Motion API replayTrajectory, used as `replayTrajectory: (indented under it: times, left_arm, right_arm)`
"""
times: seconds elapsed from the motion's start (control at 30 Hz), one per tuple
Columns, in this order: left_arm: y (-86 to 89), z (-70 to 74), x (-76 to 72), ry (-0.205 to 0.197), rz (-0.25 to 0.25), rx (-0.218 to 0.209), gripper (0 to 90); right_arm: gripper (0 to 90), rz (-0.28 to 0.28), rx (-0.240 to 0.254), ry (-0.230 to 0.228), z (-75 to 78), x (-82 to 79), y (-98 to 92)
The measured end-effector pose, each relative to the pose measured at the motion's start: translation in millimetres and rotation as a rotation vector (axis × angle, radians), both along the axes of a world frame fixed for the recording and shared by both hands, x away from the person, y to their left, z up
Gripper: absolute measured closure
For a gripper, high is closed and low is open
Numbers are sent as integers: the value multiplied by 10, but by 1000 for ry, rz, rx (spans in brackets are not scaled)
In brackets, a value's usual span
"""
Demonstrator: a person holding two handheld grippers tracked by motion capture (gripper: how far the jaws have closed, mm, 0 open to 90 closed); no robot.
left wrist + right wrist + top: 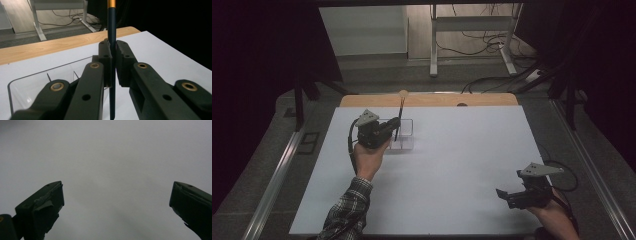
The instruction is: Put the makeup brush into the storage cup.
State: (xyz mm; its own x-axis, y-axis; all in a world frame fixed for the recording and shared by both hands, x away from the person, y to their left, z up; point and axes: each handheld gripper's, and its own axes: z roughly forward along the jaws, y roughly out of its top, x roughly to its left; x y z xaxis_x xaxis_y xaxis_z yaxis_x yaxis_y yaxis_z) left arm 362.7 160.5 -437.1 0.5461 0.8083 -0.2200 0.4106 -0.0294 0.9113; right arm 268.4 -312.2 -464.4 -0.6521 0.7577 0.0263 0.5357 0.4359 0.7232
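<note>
Left gripper [393, 127] clamped on 1 brush [399, 116], jaws pressed to both sides of the dark handle. In the left gripper view [113, 58], brush [111, 30] standing near upright between the jaws, gold ferrule above them, lower end of the handle running down past the pads toward the bottom edge. Long axis close to vertical, leaning only a little in the high view, pale tip up near the wooden strip [427, 100] behind the tray.

Directly under and just beyond the brush: 1 clear tray [408, 135] with thin dividers, seen also at lower left in the left gripper view [27, 82]. Handle's lower end over the tray, or perhaps just inside it; cannot tell whether touching the floor of it. Judging by that, next move turning on a straight vertical line: down into a compartment, or up and clear of the tray walls. Which compartment, not clear.

Right gripper [503, 196] well apart from the tray, at the near right corner of the white tabletop [462, 165], jaws spread wide and holding nothing; right gripper view [116, 202] looking onto bare tabletop. Left hand [369, 157] far nearer the tray than the right.

Count: 1 brush, 1 tray, 2 grippers.
</note>
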Motion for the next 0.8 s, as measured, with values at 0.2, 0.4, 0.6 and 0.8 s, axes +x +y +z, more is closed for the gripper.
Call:
replayTrajectory:
  times: [0.2,0.4,0.6,0.8]
  left_arm:
    - [-21,10,47,-5,4,8,838]
    - [-38,7,92,-6,7,14,838]
    - [-50,7,142,-8,11,24,838]
    - [-78,22,192,-16,19,36,838]
  right_arm:
    - [0,0,0,2,-1,-1,0]
    - [0,1,-2,3,-1,0,1]
    - [0,1,-3,5,-3,1,1]
    - [0,3,-3,7,-4,0,3]
